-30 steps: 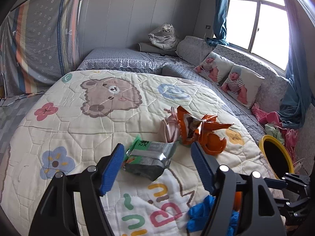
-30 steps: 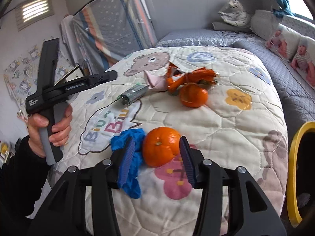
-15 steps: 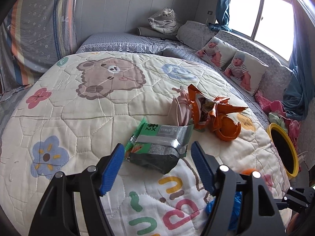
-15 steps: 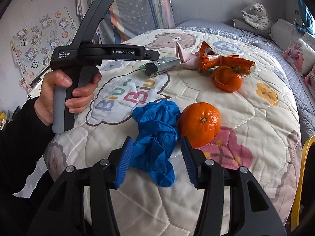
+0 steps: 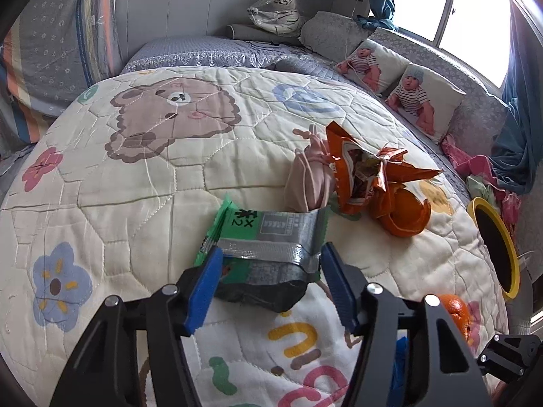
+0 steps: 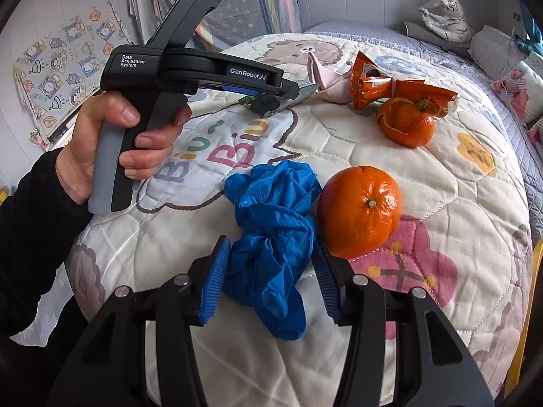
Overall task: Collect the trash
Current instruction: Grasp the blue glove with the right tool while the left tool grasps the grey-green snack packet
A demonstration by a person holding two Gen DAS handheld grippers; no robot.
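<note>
A green and silver snack wrapper point(image 5: 264, 254) lies on the quilt. My left gripper point(image 5: 269, 274) is open with its blue pads on either side of the wrapper's near end. A crumpled blue glove point(image 6: 271, 217) lies between the open jaws of my right gripper point(image 6: 269, 271). A whole orange point(image 6: 359, 210) sits just right of the glove. Further back lie an orange snack bag point(image 5: 366, 169), orange peel point(image 5: 404, 210) and a pink glove point(image 5: 310, 176). The left gripper's body also shows in the right wrist view point(image 6: 203, 71).
A yellow-rimmed bin point(image 5: 495, 240) stands beside the bed's right edge. Baby-print pillows point(image 5: 404, 91) and a plush tiger point(image 5: 276, 10) lie along the back. A striped hanging cloth point(image 5: 44, 44) is at the left. The quilt point(image 5: 135, 176) drops off at its near edge.
My left gripper has moved forward until its jaws straddle the wrapper. My right gripper has shifted left from the orange and moved in around the blue glove.
</note>
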